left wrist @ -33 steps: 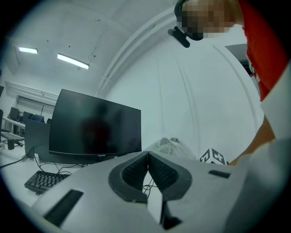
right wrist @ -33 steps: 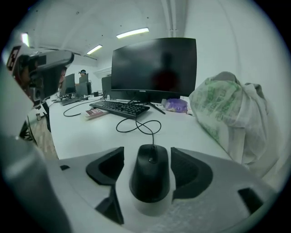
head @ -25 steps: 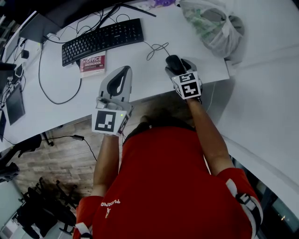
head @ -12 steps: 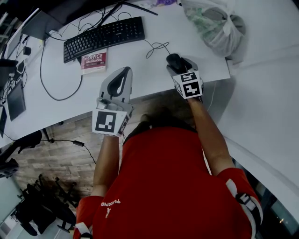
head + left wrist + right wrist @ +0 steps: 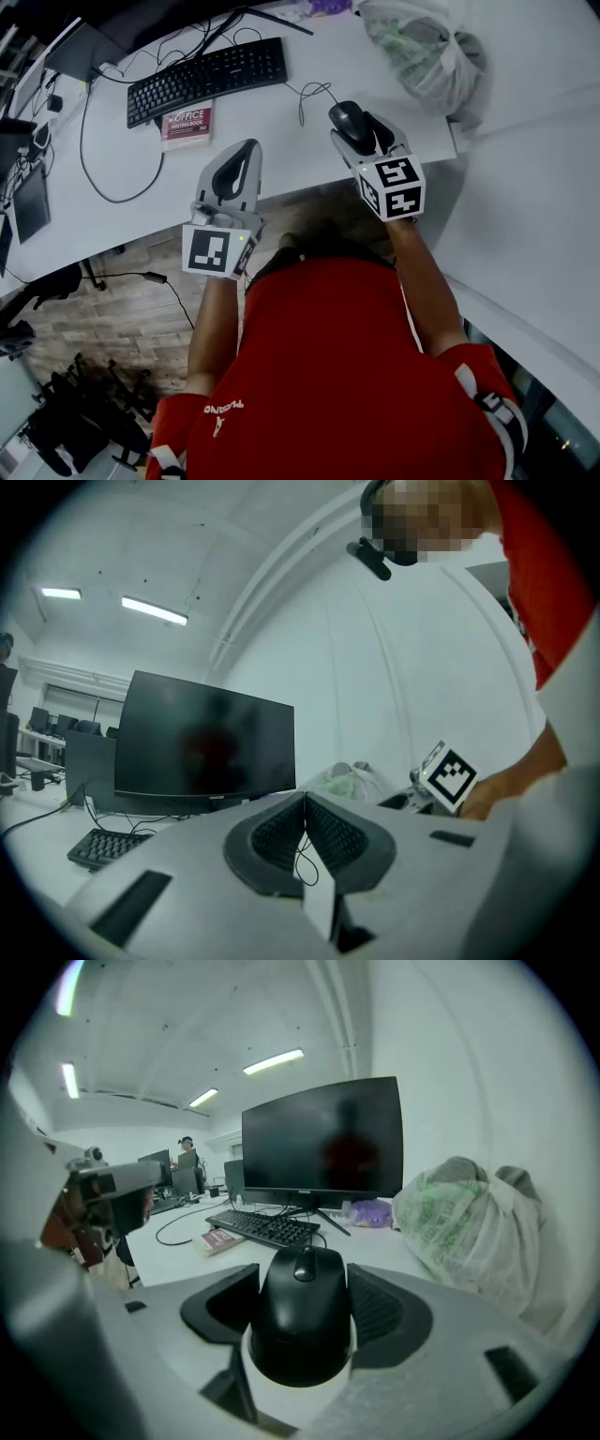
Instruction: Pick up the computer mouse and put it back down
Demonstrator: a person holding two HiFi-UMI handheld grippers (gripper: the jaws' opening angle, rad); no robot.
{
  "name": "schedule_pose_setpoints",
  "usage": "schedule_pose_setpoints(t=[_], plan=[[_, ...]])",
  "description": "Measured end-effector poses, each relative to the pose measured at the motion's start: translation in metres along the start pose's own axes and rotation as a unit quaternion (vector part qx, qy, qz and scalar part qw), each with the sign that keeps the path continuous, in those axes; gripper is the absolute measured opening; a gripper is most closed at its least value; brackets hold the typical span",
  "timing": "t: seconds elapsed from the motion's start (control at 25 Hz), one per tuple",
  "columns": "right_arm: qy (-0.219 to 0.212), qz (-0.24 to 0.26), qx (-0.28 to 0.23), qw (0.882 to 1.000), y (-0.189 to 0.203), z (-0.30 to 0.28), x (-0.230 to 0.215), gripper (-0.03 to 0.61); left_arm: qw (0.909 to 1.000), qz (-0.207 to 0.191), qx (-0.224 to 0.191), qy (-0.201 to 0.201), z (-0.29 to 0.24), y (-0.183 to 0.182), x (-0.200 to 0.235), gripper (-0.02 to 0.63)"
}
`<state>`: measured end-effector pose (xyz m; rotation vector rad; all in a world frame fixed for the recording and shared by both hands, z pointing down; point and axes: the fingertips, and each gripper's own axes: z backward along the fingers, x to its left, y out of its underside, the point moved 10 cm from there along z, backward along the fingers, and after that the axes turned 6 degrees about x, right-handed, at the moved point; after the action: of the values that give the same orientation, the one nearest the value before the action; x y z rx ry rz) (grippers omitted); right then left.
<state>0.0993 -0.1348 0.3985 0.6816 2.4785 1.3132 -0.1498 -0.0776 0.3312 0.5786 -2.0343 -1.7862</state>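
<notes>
The right gripper (image 5: 359, 127), jaws just closed on the computer mouse's (image 5: 302, 1316) sides, holds it above the table's (image 5: 281, 159) near edge, where cable (image 5: 314, 94) drag or shell slip can drop it to the floor (image 5: 122, 309); left gripper (image 5: 236, 171) closed, empty.

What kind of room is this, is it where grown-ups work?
Most likely an office. A long white desk holds a black keyboard, a black flat monitor and a red writing book marked OFFICE; a black computer mouse is held above it.
</notes>
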Motion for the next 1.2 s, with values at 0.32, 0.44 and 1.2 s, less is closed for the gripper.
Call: schedule_pose_setpoints(t=[0.32, 0.44, 1.2], plan=[[-0.024, 0.015, -0.078, 0.997, -0.040, 0.058, 0.018, 0.293, 0.9999, 0.001, -0.016, -0.002, 0.005, -0.011, -0.006, 0.009], [-0.034, 0.017, -0.104, 0.994, -0.050, 0.079, 0.025, 0.293, 0.9997, -0.002, -0.024, -0.002, 0.007, -0.016, -0.010, 0.009], [-0.051, 0.027, -0.171, 0.984, -0.082, 0.133, 0.034, 0.293, 0.9990, -0.010, -0.043, -0.005, 0.011, -0.036, -0.016, 0.009]])
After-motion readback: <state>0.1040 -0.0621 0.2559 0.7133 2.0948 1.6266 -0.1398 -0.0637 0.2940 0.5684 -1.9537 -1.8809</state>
